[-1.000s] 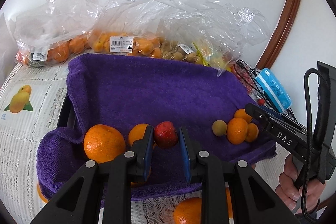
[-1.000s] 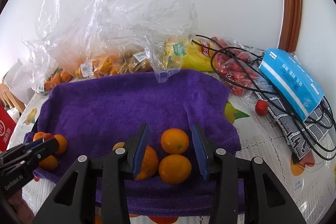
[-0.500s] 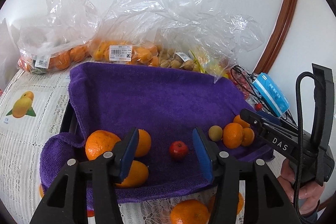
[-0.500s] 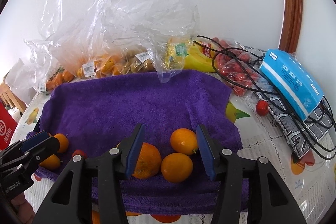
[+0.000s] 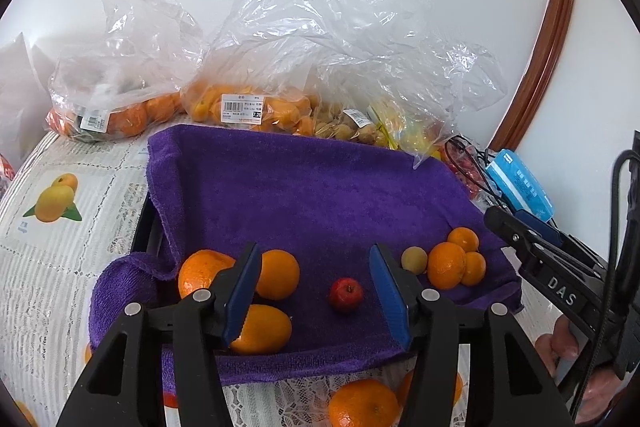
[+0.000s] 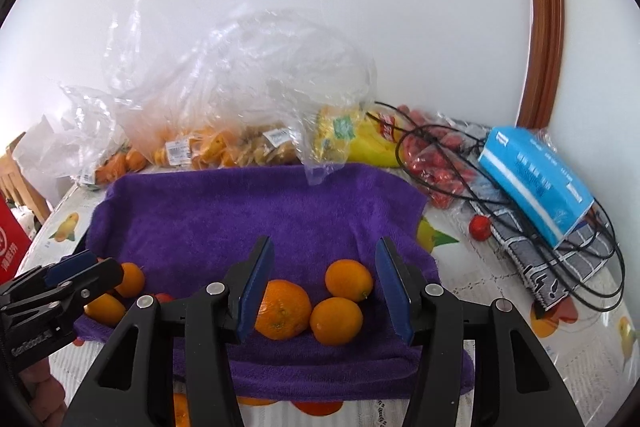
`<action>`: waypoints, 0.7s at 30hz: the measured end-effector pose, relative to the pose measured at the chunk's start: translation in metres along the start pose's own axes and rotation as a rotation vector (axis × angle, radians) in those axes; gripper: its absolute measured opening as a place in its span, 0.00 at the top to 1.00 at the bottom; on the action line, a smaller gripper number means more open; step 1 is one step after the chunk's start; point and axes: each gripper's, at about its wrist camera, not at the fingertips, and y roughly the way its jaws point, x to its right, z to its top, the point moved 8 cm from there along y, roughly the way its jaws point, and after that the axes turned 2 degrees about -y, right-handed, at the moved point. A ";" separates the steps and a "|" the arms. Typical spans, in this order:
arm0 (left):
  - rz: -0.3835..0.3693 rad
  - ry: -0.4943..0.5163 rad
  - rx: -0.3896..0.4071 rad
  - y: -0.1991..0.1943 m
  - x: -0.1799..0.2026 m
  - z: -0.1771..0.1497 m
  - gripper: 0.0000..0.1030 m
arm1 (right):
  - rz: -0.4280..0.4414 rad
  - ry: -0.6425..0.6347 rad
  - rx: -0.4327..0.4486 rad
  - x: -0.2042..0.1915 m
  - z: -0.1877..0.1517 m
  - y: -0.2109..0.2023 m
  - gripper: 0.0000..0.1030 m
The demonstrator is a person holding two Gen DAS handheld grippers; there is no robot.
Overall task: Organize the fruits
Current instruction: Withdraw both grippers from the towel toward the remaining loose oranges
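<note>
A purple towel (image 5: 312, 195) covers a tray on the table. My left gripper (image 5: 314, 255) is open above its front edge. A small red fruit (image 5: 346, 295) lies free on the towel between the blue pads, touching neither. Three oranges (image 5: 278, 279) sit at the towel's left. A tan fruit (image 5: 414, 259) and three small oranges (image 5: 446, 265) cluster at its right. My right gripper (image 6: 324, 247) is open over that cluster, with the oranges (image 6: 284, 309) lying loose below its pads. Each gripper shows at the edge of the other's view, the right gripper (image 5: 520, 231) and the left gripper (image 6: 80, 267).
Clear plastic bags of fruit (image 5: 248, 111) line the wall behind the towel. A blue tissue pack (image 6: 532, 183), black cables (image 6: 440, 155), a bag of red fruit and one loose red fruit (image 6: 479, 227) lie to the right. More oranges (image 5: 362, 403) sit on the tablecloth in front.
My left gripper opened and let go of the small red fruit, which now lies on the towel, and drew back a little. My right gripper opened wider and backed slightly away from the oranges.
</note>
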 end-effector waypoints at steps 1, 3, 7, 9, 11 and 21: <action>0.003 0.000 0.002 -0.002 0.000 0.000 0.48 | 0.002 0.001 0.001 0.000 0.000 -0.004 0.47; 0.009 0.002 0.008 -0.006 -0.002 0.000 0.48 | 0.015 0.009 -0.015 0.000 -0.003 -0.009 0.43; 0.004 -0.010 0.017 -0.017 -0.008 -0.002 0.46 | 0.047 0.029 -0.067 0.003 -0.016 -0.020 0.43; 0.002 -0.020 0.015 -0.022 -0.012 -0.007 0.45 | 0.036 0.032 -0.073 0.006 -0.025 -0.026 0.42; 0.009 -0.030 0.009 -0.025 -0.018 -0.012 0.45 | 0.043 0.038 -0.090 0.006 -0.034 -0.030 0.42; 0.041 -0.028 -0.008 -0.042 -0.040 -0.033 0.43 | 0.163 0.009 -0.154 -0.041 -0.077 -0.048 0.42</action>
